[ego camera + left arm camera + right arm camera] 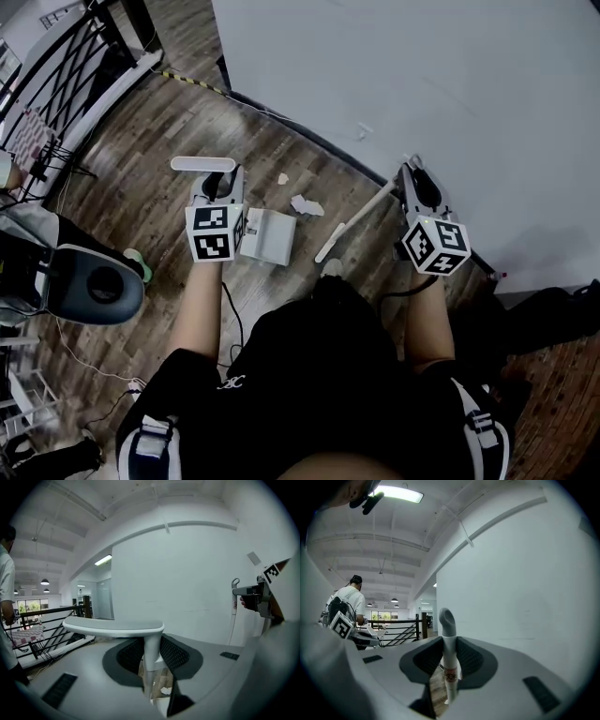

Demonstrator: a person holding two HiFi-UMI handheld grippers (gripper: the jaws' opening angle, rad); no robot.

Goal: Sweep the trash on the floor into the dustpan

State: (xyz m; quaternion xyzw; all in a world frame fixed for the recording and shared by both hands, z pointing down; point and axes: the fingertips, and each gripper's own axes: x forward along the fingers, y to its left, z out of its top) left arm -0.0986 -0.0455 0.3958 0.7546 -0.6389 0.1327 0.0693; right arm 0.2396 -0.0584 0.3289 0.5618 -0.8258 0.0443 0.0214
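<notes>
Dustpan (267,236) clamped upright in left gripper (217,187), broom (361,217) in right gripper (411,176).

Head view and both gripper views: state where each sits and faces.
Head view: on the head, looking down at floor, forearms, left claw, right claw, dustpan.
Left gripper view: on left claw, facing the wall past the dustpan handle.
Right gripper view: on right claw, facing wall past the broom handle.
Shared: each gripper view shows the other claw.

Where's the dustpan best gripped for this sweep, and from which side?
On the dustpan's upright stem, just below the flat crosspiece, coming from the person's side with one jaw each side. The stem is narrow and the crosspiece should stop slipping. The left gripper is shut there now.
</notes>
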